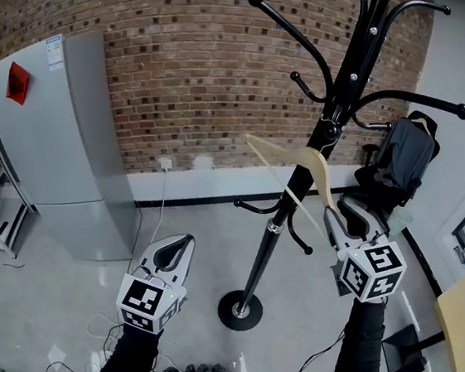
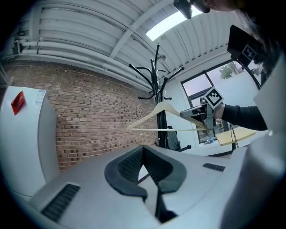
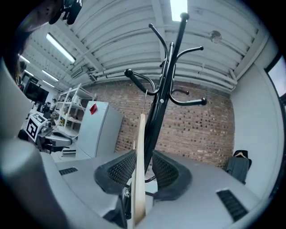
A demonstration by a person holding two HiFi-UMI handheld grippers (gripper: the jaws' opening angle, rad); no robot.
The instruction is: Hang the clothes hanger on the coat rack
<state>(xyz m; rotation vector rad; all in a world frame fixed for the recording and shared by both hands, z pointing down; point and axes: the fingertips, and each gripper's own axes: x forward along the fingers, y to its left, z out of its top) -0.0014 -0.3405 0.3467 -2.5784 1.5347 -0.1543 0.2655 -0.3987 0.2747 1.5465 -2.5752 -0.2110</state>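
Clamping one hanger (image 3: 139,179) near one coat rack (image 1: 257,259), right gripper (image 1: 335,216); left gripper (image 1: 180,246) jaws together, empty.

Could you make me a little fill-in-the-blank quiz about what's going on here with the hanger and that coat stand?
1. The right gripper grips a clothes hanger made of ____.
2. The left gripper, low beside the stand, holds ____.
3. The coat rack is coloured ____.
4. The wall behind it is built of ____.

Missing words: wood; nothing; black; brick.
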